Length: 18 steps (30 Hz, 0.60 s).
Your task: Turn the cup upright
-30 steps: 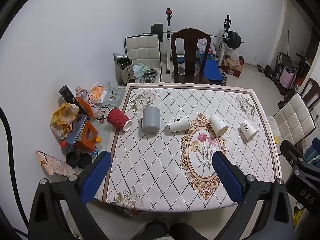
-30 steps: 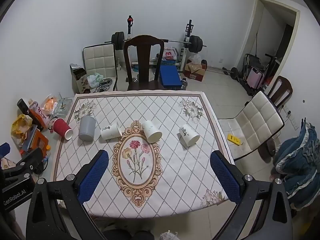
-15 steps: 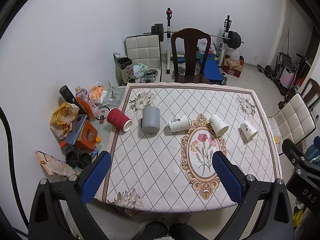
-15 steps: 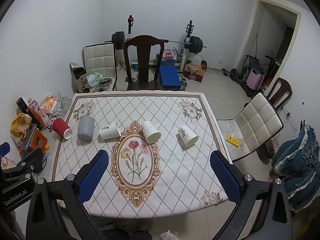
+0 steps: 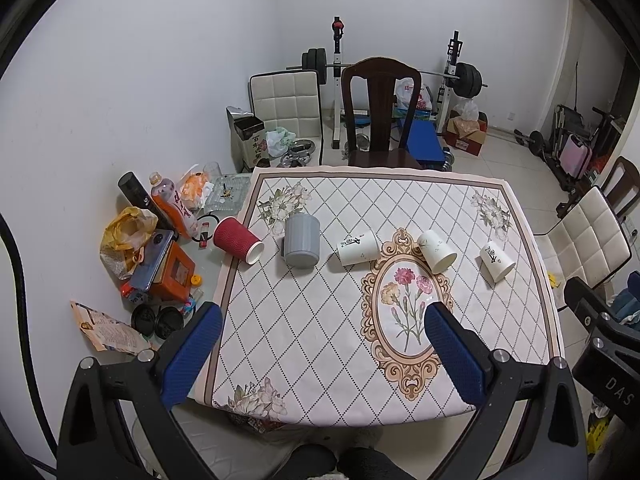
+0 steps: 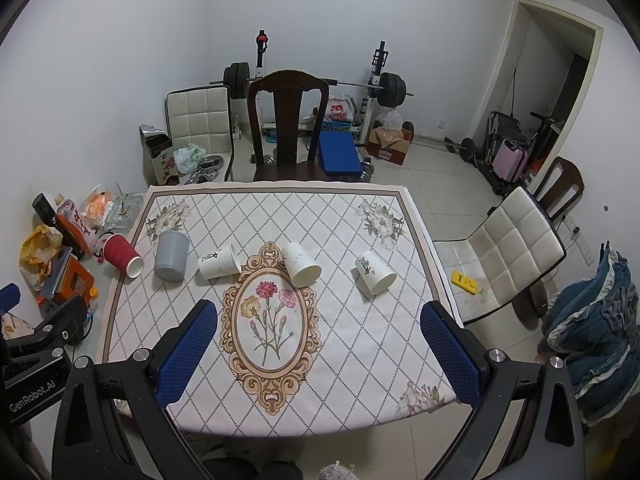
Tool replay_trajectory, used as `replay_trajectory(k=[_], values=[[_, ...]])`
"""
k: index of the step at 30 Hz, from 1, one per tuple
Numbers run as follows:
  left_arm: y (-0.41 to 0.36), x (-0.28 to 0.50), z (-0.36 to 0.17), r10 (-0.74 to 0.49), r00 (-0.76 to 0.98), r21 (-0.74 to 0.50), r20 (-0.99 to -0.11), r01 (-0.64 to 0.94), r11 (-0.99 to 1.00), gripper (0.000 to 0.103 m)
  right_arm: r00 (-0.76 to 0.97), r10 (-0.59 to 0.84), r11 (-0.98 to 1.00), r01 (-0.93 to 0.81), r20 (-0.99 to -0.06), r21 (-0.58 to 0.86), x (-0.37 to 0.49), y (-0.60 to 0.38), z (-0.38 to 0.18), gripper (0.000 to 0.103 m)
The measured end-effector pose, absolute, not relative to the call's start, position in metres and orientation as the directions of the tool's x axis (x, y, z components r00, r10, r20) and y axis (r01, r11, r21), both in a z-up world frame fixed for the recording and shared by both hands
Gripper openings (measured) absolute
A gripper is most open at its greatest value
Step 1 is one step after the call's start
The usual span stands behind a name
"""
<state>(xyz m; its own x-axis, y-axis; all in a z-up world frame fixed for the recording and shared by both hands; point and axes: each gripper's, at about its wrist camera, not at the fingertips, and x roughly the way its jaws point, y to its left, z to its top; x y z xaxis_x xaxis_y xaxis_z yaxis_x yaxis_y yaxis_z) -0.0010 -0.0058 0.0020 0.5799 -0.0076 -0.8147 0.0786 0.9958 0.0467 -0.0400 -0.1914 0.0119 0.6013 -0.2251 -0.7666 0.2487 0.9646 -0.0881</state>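
Five cups lie tipped on the cloth-covered worktop (image 6: 360, 344), so either empty, wide-spread hand-held gripper (image 5: 320, 348) (image 6: 320, 344) may nudge the red ribbed paper cup (image 5: 237, 240), lying at the cloth's left edge, rolling off.

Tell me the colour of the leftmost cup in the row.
Red, ribbed paper cup with a white inside; clearest in the left wrist view.

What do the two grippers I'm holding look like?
Both match: black angular frames with silver bolts, each finger faced with a textured blue pad. Seen from the opposite cameras, the left gripper body reads "GenRobot.AI" in white and the right gripper body reads "DAS".
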Motion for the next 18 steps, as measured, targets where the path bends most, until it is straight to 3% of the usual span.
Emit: replay_trajectory(k=[18], values=[[-0.0067, 0.0034, 0.004, -0.007, 0.583, 0.047, -0.812, 0.078, 0.996, 0.103, 0.607, -0.226, 0.965, 0.247, -0.762, -0.089, -0.039, -0.1914, 0.0152, 0.103]])
